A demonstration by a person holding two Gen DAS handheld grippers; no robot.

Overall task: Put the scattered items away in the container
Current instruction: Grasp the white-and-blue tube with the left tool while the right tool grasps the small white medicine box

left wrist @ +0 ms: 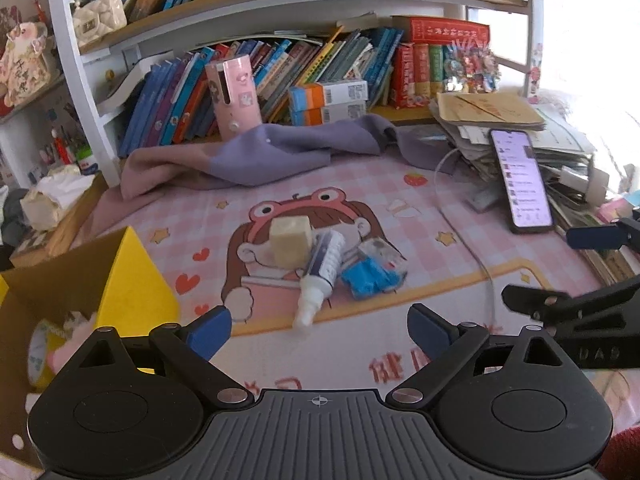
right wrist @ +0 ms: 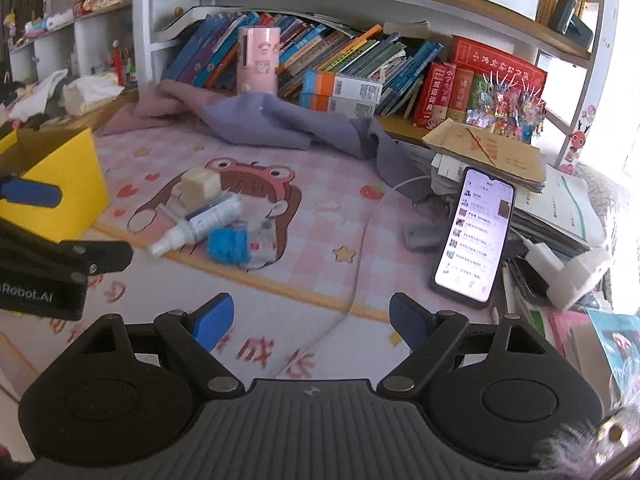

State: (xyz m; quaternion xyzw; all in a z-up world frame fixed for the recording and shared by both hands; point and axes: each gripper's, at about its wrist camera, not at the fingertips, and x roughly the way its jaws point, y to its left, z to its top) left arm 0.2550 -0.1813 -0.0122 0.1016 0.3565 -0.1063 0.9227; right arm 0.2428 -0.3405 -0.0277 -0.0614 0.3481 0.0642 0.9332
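Both sets of fingers, left gripper (left wrist: pixel 319 330) and right gripper (right wrist: pixel 312 320), stand apart and empty, with the spray bottle (left wrist: pixel 320 276) just ahead of the left fingertips and the yellow box (left wrist: pixel 136 280) beside them; advised: straddle the bottle's body squarely before closing.

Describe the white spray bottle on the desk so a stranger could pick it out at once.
Start at the pink checked desk mat with the cartoon girl in a frog hat. On her face lies a small heap: a cream cube, a blue packet and the spray bottle between them. It is the only long thing there, lying on its side, with a dark blue label and a white nozzle pointing toward the mat's near edge.
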